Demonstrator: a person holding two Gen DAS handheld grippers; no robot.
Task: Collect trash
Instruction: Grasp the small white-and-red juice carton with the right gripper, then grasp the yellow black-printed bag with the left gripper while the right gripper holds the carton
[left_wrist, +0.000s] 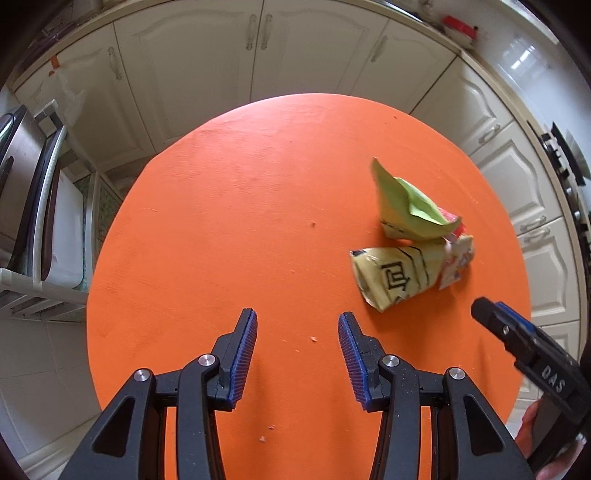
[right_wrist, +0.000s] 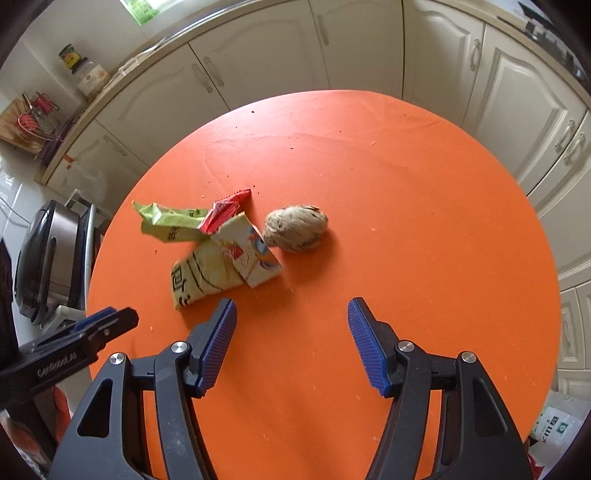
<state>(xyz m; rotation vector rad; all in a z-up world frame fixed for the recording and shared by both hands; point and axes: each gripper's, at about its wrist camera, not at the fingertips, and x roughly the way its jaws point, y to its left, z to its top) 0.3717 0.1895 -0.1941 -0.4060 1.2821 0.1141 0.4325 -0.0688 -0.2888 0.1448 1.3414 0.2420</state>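
Trash sits in 1 loose cluster on the orange round table (right_wrist: 406, 192): a green wrapper (right_wrist: 168, 221), a red wrapper (right_wrist: 227, 208), a pale yellow packet (right_wrist: 205, 275) with black print, a small printed carton (right_wrist: 255, 254), and a brownish fuzzy lump (right_wrist: 297, 229) touching the carton's far corner. I judge all of it light. The wrappers look thin, crinkly and slippery, likely to slide or fold under a pad, so I would pinch a raised crease or an upturned edge, such as the green wrapper's lifted flap (left_wrist: 391, 192). The carton looks stiffer and crushed; its standing edge offers a firmer bite. The lump looks soft and crumbly, so I would take it gently across its middle.

My left gripper (left_wrist: 297, 354) hangs above bare table with fingers apart and nothing between them, the pile ahead to its right. My right gripper (right_wrist: 291, 339) is also spread wide and empty, just short of the yellow packet.

Small crumbs dot the table. Nothing blocks the pile except my 2 grippers crowding each other; cream cabinets (right_wrist: 266, 55) stand well behind.
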